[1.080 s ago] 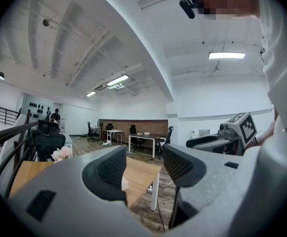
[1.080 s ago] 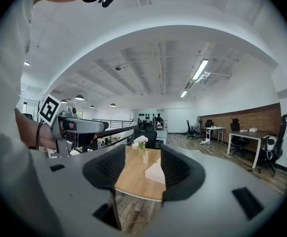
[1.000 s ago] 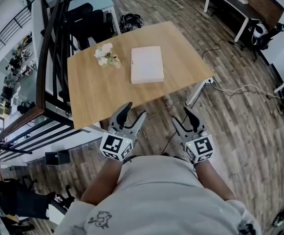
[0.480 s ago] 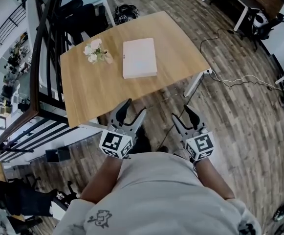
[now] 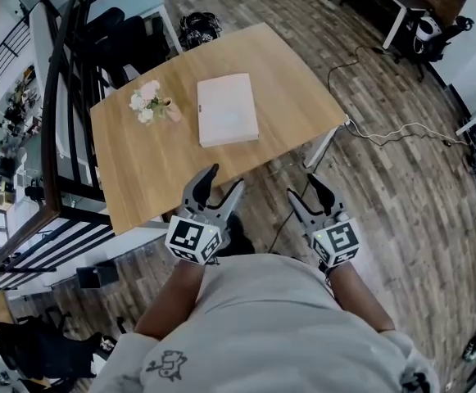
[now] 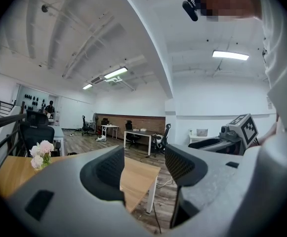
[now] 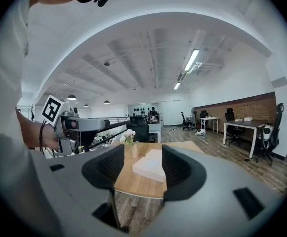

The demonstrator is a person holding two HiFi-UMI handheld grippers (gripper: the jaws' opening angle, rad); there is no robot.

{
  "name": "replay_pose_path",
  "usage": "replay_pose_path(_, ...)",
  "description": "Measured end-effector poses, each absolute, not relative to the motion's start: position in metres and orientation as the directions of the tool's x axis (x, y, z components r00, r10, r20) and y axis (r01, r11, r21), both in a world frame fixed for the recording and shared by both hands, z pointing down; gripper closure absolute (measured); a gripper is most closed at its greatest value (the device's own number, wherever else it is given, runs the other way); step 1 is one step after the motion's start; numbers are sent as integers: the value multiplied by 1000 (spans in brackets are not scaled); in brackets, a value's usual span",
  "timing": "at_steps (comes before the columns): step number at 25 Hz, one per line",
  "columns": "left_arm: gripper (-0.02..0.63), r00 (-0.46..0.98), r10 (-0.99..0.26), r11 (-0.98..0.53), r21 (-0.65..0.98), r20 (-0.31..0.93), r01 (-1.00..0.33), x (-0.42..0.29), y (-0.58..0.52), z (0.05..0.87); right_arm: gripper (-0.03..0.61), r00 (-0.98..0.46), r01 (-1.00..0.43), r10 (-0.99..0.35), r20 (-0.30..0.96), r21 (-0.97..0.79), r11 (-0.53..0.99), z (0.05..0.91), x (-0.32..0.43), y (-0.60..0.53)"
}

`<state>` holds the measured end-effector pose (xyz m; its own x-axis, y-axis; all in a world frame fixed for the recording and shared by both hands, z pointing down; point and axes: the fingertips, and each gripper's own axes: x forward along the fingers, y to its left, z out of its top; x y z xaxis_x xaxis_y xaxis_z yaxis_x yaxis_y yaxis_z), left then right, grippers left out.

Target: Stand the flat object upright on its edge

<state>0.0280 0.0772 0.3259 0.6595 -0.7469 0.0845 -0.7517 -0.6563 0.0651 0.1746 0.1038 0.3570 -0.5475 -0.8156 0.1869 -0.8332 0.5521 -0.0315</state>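
The flat white box (image 5: 227, 109) is seen lying on its broad face at the middle of the wooden table (image 5: 139, 170), just right of the small vase of flowers (image 5: 150, 105) and well in from every table edge. Its long axis is laid from the table's near edge toward the far one, so a short end is presented to the person.

Both grippers are held short of the table's near edge, over the floor, and nothing on the table is touched. The left gripper (image 5: 225, 180) is shown with its jaws spread and nothing between them; they have just been opening a little wider. The right gripper (image 5: 303, 193) is likewise spread and empty. In its own view the box (image 7: 150, 166) is framed in the gap between the jaws, though well beyond them.

The coming move is judged to turn on one relation: the box lies straight ahead across the table's near edge, almost in line with the left gripper, while the right gripper is set off toward the table's near right corner. The left is therefore taken to be the nearer one, and both must be carried forward over the table before a long side can be caught and tipped up. In the left gripper view only the table (image 6: 138, 174) and flowers (image 6: 40, 149) are shown; the box is not seen there.
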Motion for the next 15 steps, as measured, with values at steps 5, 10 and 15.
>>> replay_pose_path(5,367,648,-757,-645,63,83,-762,-5,32,324,333,-558,-825,-809,186,-22,564,354,144,60)
replay_pose_path(10,367,641,-762,-638,67,87,-767,-43,-13,323,333,-555,-828,-812,182,-28,560,352,112,11)
replay_pose_path(15,362,648,-757,-644,70,86,-762,-84,-51,322,331,-546,-833,-816,192,-18,553,348,76,-26)
